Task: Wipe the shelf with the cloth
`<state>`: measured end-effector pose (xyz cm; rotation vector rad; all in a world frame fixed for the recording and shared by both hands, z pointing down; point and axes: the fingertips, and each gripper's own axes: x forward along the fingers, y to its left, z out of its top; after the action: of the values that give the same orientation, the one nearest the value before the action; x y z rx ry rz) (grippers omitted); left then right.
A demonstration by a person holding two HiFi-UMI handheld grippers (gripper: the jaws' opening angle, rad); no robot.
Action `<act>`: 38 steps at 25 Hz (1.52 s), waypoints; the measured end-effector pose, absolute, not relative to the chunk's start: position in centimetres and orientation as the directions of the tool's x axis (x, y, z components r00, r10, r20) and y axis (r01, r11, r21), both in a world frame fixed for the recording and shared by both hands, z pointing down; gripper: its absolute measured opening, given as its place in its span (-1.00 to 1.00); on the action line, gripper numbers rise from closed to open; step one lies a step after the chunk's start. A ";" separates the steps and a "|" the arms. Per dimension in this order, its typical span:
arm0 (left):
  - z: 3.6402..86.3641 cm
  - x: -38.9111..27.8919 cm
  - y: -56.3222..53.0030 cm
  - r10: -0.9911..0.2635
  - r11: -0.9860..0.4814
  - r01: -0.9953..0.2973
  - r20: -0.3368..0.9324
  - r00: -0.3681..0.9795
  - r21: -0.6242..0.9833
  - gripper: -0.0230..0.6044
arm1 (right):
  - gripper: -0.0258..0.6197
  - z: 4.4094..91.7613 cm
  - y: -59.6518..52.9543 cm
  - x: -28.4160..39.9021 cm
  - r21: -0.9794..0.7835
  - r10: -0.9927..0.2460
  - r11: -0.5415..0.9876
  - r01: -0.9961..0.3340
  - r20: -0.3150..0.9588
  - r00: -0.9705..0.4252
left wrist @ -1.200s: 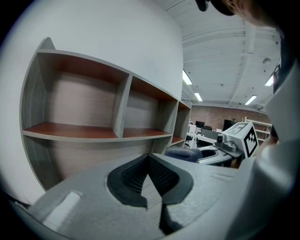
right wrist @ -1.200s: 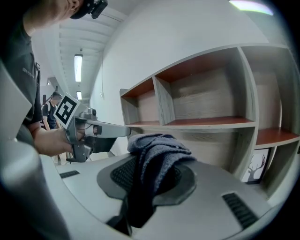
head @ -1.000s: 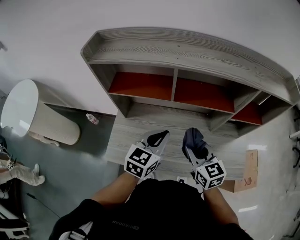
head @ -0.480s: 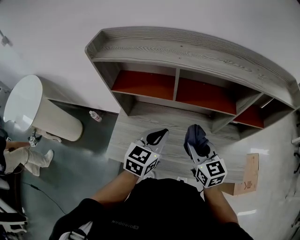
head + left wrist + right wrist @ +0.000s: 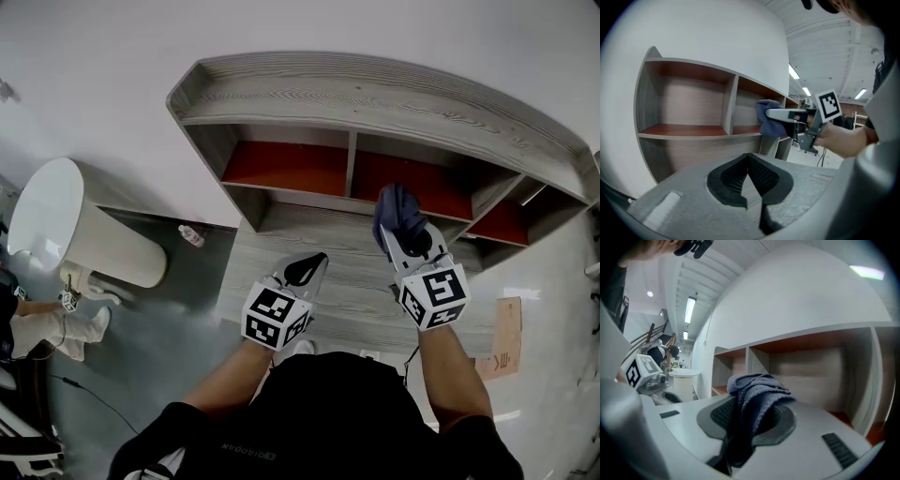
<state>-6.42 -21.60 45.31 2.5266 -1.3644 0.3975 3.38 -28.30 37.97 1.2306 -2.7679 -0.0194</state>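
Note:
A grey wooden shelf unit (image 5: 375, 98) with red-brown compartment floors stands against the white wall. My right gripper (image 5: 401, 223) is shut on a dark blue cloth (image 5: 397, 211) and is raised in front of the middle compartment (image 5: 412, 192). The cloth (image 5: 754, 397) bunches out between the jaws in the right gripper view, just short of the shelf opening (image 5: 811, 362). My left gripper (image 5: 305, 272) hangs lower over the grey lower shelf board (image 5: 347, 281), shut with nothing in it. From the left gripper view the right gripper and cloth (image 5: 769, 123) show at the shelf's front edge.
A white cylindrical bin (image 5: 75, 230) stands left of the shelf, with a small bottle (image 5: 191, 234) on the floor beside it. A cardboard box (image 5: 503, 339) lies at the right. A person's legs (image 5: 37, 328) show at the far left edge.
My right gripper has risen and moved forward with the cloth, from over the lower board to the middle compartment's front. The left gripper has barely moved.

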 end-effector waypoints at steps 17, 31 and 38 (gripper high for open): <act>46.1 -8.6 -20.5 -0.804 -0.482 -0.872 0.353 0.479 0.087 -0.90 | -0.62 32.5 -41.5 -1.0 0.227 -0.801 0.584 -0.779 0.002 -0.599; 45.9 -9.2 -20.3 -0.813 -0.466 -0.881 0.352 0.463 0.083 -0.90 | -0.62 30.9 -42.9 -0.7 0.252 -0.815 0.557 -0.792 -0.017 -0.579; 45.9 -8.1 -20.2 -0.801 -0.489 -0.868 0.351 0.485 0.085 -0.90 | -0.62 31.0 -42.8 2.4 0.259 -0.848 0.508 -0.821 -0.018 -0.530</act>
<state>-8.14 -20.20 45.92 2.4818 -1.4253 0.3890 2.36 -42.84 30.99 1.4613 -2.6305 -0.3609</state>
